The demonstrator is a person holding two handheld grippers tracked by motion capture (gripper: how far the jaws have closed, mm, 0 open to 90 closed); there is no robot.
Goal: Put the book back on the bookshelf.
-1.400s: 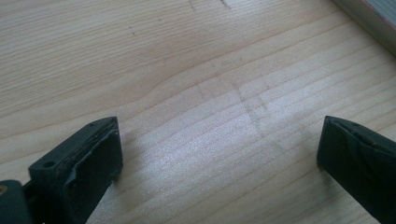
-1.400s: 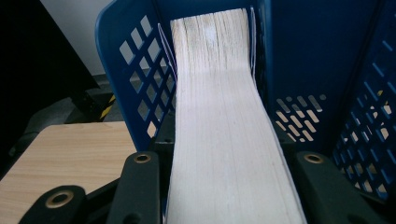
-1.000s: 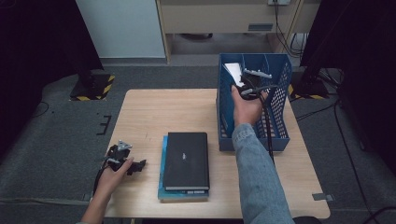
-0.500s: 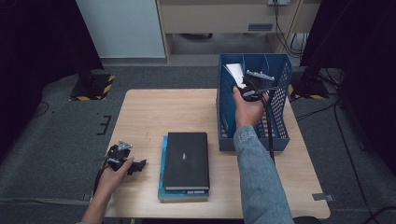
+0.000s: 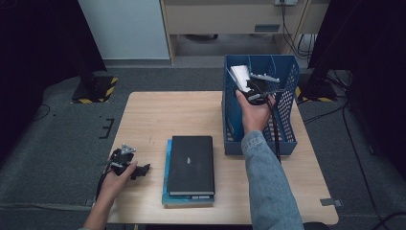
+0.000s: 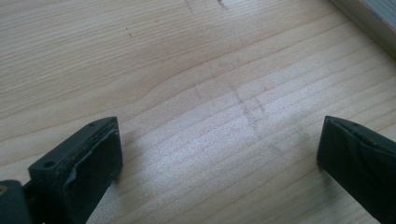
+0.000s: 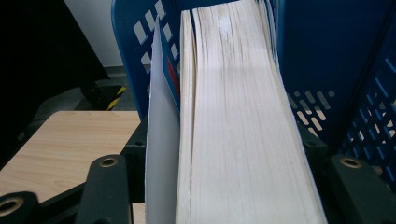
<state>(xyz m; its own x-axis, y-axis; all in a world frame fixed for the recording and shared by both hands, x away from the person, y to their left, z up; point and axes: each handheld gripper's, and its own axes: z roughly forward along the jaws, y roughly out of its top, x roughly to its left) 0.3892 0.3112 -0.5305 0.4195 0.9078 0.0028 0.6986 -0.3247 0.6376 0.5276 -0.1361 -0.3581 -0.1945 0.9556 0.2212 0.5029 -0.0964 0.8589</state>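
A thick book (image 7: 233,116) with a white cover stands on end in the blue slotted file rack (image 5: 287,96), pale page edge facing the right gripper view. My right gripper (image 5: 246,88) reaches into the rack from above. Its jaws have just been opening, and the book stays between them (image 7: 219,163). They no longer look pressed on it. A black book (image 5: 191,160) lies on a teal one at the middle front of the wooden table (image 5: 167,115). To their left, my left gripper (image 5: 142,169) rests low over bare wood, jaws wide apart (image 6: 217,158) with nothing between them.
The rack stands at the table's right rear, its perforated walls (image 7: 327,46) close around the book. A cable (image 5: 275,129) trails from the right gripper along the sleeve. The edge of the book stack (image 6: 373,18) lies just ahead of the left gripper. Dark floor surrounds the table.
Both hands have stayed where they were. The book still stands in the rack. No other object has moved.
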